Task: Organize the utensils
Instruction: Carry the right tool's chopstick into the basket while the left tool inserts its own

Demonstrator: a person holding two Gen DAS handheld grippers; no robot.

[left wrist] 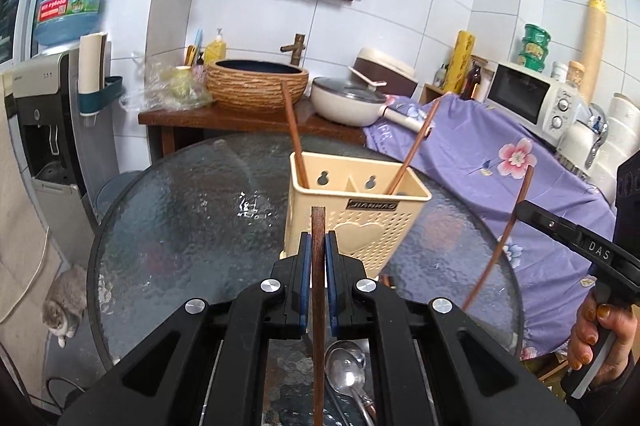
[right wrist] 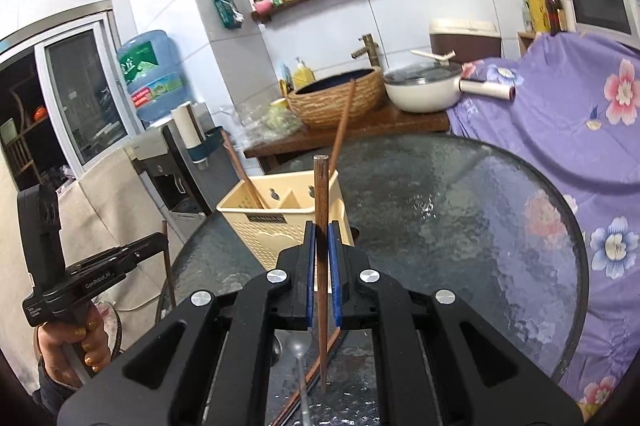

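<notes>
While each hand-held gripper clamps one upright chopstick, left hand-held gripper [left wrist: 319,242], right hand-held gripper [right wrist: 322,232], cream holder [left wrist: 356,202] just beyond both, on desk [left wrist: 192,210].

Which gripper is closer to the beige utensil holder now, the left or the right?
Left, slightly, as far as I can judge. The left gripper is right before the utensil holder; the right gripper is off to its side.

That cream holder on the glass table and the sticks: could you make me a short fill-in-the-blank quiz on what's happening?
1. Each gripper, left and right, has its jaws shut on one wooden ____.
2. The cream holder already has ____ chopsticks standing in it.
3. On the glass table below the left gripper lies a metal ____.
4. The badge on the holder's front is shaped like a ____.

Missing words: chopstick; two; spoon; heart
</notes>
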